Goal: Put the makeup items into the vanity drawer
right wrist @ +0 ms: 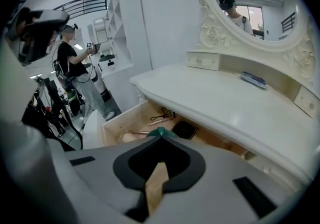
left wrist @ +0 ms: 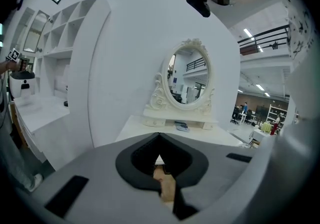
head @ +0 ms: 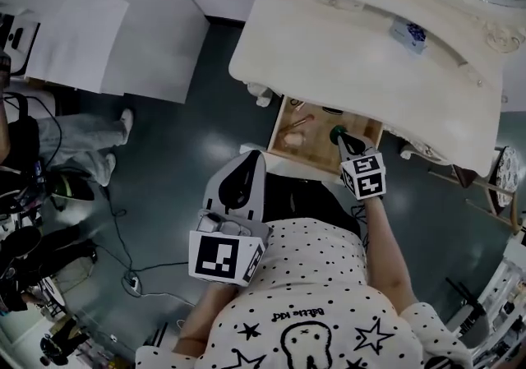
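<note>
- Right claw (right wrist: 160, 137) clenched on a green item (right wrist: 159, 131) over the open drawer (right wrist: 118, 120); next move, judged: lower and release.
- Left claw (left wrist: 159, 135) clenched, empty; a blue item (head: 408, 33) is on the counter (head: 329, 39).

Open-plan lab hall, mock vanity (head: 329, 39), floor cables (head: 113, 223)

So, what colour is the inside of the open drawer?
Light natural wood; the drawer shows best in the right gripper view.
</note>
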The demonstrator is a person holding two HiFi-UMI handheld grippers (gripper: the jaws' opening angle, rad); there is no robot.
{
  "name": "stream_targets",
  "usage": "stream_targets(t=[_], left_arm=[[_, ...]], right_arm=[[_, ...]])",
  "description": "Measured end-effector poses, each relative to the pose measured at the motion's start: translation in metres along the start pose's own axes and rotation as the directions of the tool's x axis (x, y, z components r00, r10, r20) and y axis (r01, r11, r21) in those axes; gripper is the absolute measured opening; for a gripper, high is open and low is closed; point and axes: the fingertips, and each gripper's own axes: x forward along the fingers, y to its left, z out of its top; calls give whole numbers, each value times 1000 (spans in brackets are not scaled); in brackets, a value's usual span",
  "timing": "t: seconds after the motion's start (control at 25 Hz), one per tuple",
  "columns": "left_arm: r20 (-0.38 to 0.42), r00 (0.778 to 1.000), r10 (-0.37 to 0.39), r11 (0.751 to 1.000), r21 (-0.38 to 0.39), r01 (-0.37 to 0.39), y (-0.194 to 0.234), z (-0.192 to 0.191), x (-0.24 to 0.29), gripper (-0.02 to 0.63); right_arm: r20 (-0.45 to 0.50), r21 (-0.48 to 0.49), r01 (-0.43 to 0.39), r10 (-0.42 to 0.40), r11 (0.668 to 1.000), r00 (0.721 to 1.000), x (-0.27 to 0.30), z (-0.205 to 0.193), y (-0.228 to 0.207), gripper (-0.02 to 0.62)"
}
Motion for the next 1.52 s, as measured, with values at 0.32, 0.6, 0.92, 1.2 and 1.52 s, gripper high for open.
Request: stream_targets(t=[0.32,0.6,0.92,1.2,1.52], left_arm=[[-3,999,53,999,-5,-53,8,0,-7,-5],[-10,997,82,997,-8,-82,15,0,-8,-5],[-9,998,69,998,-3,-69,17,2,0,-5],[-4,999,45,999,3,-45,18,8,5,-5],[-5,1000,-25,1000,10,25,10,10,16,-5]], right_arm=[[-156,-57,-60,50,997,986,50,-29,0,11],[-196,-67,-87,72,994,978,67,-34,3,11],[-220,-58,-97,82,994,972,75,-33,-1,82],[-192,-42,-78,69,996,979,65,-23,-3,97],[24,50,-17,16,999,1000,11,20,4,9]])
